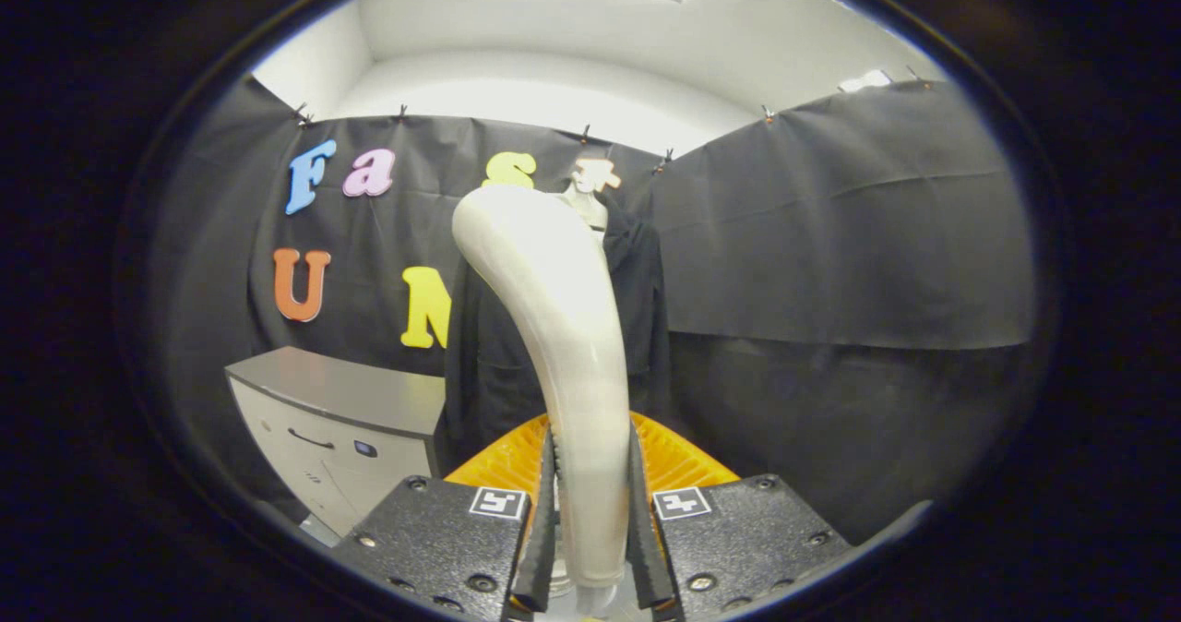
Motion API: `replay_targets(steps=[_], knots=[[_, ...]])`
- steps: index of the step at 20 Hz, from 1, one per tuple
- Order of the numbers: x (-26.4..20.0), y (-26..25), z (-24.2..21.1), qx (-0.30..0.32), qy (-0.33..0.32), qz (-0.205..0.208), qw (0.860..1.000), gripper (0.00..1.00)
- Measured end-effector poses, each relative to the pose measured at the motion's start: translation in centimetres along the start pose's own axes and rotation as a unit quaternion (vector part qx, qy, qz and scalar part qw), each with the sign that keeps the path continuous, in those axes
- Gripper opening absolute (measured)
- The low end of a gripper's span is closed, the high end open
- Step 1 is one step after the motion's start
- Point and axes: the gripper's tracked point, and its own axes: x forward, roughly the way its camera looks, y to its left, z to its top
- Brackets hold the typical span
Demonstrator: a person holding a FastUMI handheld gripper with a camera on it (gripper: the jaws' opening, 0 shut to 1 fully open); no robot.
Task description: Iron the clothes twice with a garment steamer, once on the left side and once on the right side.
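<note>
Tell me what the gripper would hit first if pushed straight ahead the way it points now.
Probably the dark garment hanging ahead. The gripper is shut on the garment steamer, whose head would likely touch first; depth is unclear.

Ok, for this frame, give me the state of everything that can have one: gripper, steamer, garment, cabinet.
gripper: shut on the steamer handle, a finger pressing each side.
steamer: held upright, handle between the fingers, head curving up ahead of them; no steam visible.
dark garment: hanging on a mannequin beyond the steamer; contact cannot be told.
cabinet: drawers closed, beside the garment.
</note>
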Motion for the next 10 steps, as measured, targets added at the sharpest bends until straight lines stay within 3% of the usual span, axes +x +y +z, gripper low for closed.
replay_targets(steps=[10], knots=[[-1.3,-3.9,4.0,0.019,-0.040,0.058,0.997,0.37]])
